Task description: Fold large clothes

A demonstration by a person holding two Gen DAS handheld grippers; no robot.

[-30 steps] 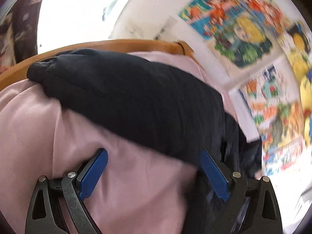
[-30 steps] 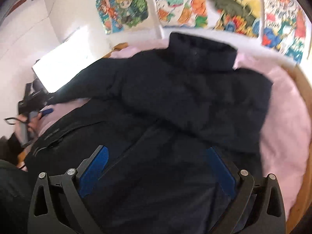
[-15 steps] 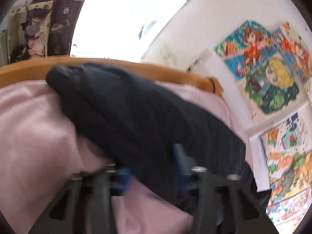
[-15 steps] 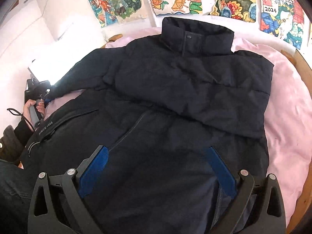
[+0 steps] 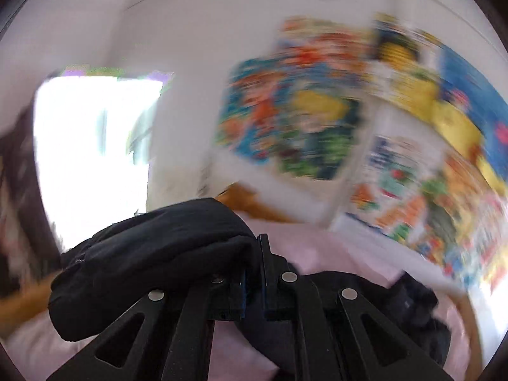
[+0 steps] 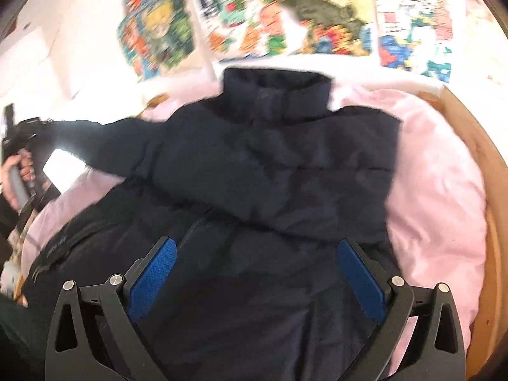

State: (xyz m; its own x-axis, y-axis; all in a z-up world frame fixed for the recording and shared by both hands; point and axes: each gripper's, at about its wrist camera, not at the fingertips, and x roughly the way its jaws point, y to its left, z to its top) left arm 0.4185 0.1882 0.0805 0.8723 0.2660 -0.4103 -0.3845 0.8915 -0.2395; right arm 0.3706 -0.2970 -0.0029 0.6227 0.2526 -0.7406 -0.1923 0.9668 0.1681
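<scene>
A dark navy puffer jacket (image 6: 270, 165) lies face up on pink bedding (image 6: 438, 174), collar toward the wall. One sleeve is folded across its chest. The other sleeve (image 6: 104, 139) stretches out to the left and is raised off the bed. In the left wrist view my left gripper (image 5: 252, 254) is shut on that sleeve's cuff end (image 5: 152, 254), which bulges over the left finger. My right gripper (image 6: 256, 244) hovers open over the jacket's lower front, with nothing pressed between its blue pads (image 6: 155, 270).
A wooden bed frame (image 6: 476, 146) curves round the bedding on the right. Colourful posters (image 6: 285, 16) cover the wall behind the bed. A bright window (image 5: 89, 146) sits at the left. A person's hand (image 6: 12, 171) grips the left tool's handle at the far left.
My left gripper has closed on the sleeve end and lifted it off the bedding, swinging upward. The right gripper has shifted slightly over the jacket and stays open.
</scene>
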